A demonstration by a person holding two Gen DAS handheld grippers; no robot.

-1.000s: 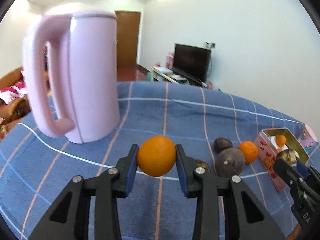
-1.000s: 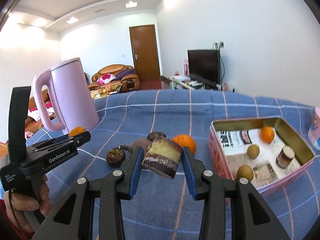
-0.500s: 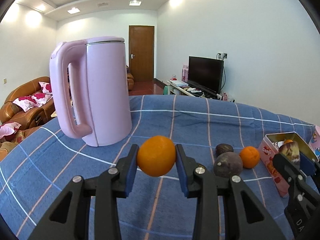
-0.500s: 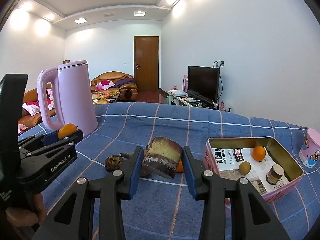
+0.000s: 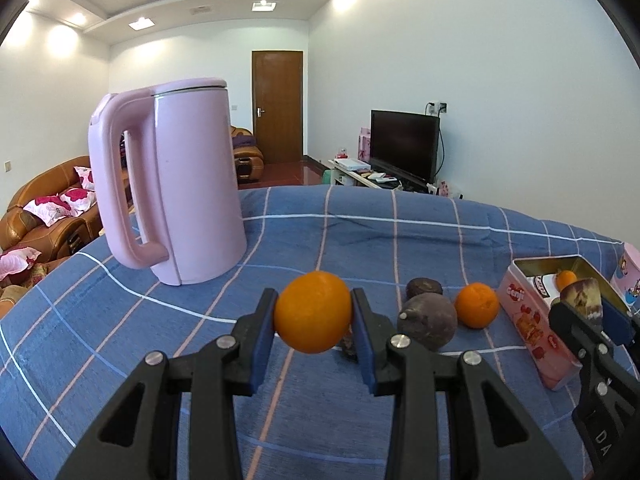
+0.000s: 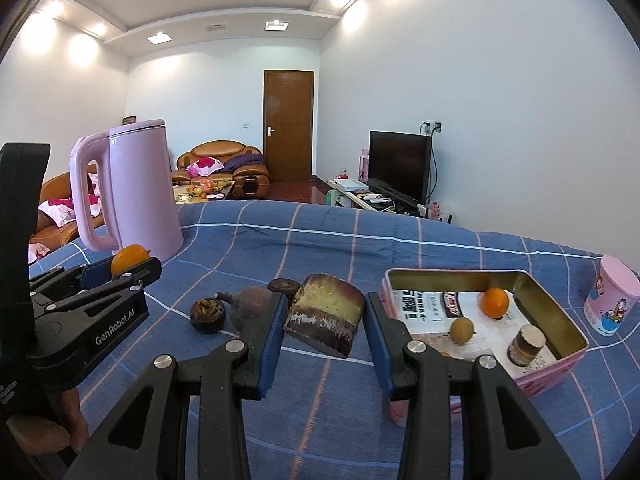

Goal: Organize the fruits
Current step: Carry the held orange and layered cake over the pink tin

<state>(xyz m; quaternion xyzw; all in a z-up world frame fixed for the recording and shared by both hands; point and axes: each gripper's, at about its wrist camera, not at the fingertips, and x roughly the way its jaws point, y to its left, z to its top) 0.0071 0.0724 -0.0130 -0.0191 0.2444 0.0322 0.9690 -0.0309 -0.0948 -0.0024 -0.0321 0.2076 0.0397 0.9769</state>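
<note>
An orange (image 5: 313,312) is clamped between the blue pads of the left gripper (image 5: 313,322) and held clear of the blue checked tablecloth (image 5: 360,232). A cut chunk of purple-skinned fruit (image 6: 325,315) is gripped by the right gripper (image 6: 325,320) just beside the left wall of the pink tin (image 6: 560,316), which sits near the cloth's right edge and holds a small orange (image 6: 495,302), a brownish fruit (image 6: 461,331) and a dark piece (image 6: 525,342). A pink kettle (image 5: 176,184) stands toward the far left corner. A second orange (image 5: 477,305) and dark round fruits (image 5: 427,320) lie between the grippers.

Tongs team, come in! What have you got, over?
Left tongs shut on orange. Right tongs shut on sugarcane chunk. Pink tin open, path clear.
</note>
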